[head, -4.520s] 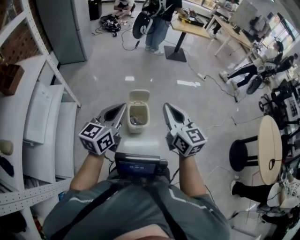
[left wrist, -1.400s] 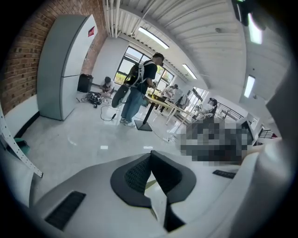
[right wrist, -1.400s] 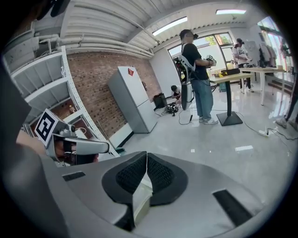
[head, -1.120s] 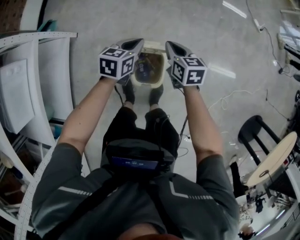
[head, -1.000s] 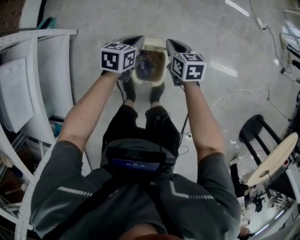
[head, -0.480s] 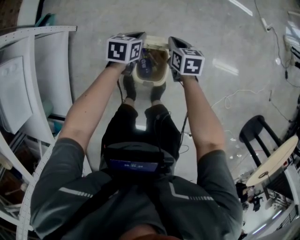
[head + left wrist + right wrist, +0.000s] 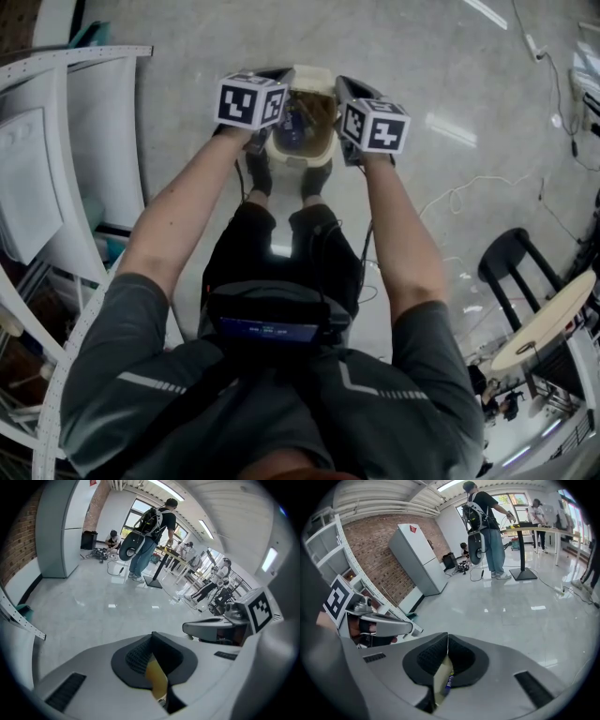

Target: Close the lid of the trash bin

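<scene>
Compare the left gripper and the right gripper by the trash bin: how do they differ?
The left gripper is left of the trash bin, the right gripper right of it. In the head view the left gripper's marker cube sits higher than the right gripper's. Both are shut, with nothing between the jaws.

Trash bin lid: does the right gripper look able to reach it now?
Probably yes: the right gripper, jaws shut, hangs beside the trash bin, the raised lid just beyond its tip, nothing between them.
</scene>
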Demonstrator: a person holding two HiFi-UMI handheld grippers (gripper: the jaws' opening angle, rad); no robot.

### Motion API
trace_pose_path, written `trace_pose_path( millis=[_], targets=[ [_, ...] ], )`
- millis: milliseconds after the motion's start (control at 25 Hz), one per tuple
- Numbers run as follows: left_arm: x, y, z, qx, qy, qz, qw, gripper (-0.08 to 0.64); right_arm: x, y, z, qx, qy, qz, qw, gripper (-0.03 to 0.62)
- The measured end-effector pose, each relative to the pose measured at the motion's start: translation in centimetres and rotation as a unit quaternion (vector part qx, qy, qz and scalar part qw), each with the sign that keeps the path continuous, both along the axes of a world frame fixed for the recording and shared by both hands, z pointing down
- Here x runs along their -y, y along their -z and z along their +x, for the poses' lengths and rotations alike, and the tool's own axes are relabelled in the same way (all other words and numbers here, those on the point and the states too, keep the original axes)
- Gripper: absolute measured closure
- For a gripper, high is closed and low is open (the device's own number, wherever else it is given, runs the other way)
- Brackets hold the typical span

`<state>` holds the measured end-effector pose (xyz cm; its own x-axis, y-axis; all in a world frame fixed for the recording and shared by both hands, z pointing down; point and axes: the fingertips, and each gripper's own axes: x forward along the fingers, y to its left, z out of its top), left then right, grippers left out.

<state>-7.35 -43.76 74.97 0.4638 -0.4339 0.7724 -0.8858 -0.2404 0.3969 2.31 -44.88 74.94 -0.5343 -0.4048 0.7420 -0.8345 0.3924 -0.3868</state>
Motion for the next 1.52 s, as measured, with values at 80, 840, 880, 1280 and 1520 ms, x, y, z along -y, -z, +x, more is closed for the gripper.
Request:
trace_pose_path(
  millis=[80,840,880,1280,1520],
  targets=[
    [-1.0,-0.1,0.2,-0.005,-0.001,-0.003,1.0,0.554,-1.0,-0.2,0.2,0.004,-0.002,-0.006,1.0,0.586],
    [-13.7,-8.5,1.0,-0.029,-0.007,-0.095,0.995,0.555,-14.3,-8.1,1.5,-0.021,0.022,-0.095,0.995,0.586],
    [-14.2,-9.1,1.0,-0.035,-0.006,-0.097,0.9947,0.555,-14.8,-8.8,1.4,-0.024,0.024,-0.098,0.995,0.586],
    [-18.2,-14.5,0.7,-0.019,-0.012,-0.131,0.9912,0.555,-18.4,-14.3,1.4,-0.036,0.016,-0.129,0.991,0.586],
    [-19.4,-17.4,-0.2,-0.008,0.003,-0.149,0.9889,0.555,-19.5,-16.9,1.2,-0.056,-0.003,-0.148,0.987,0.586]
  ],
)
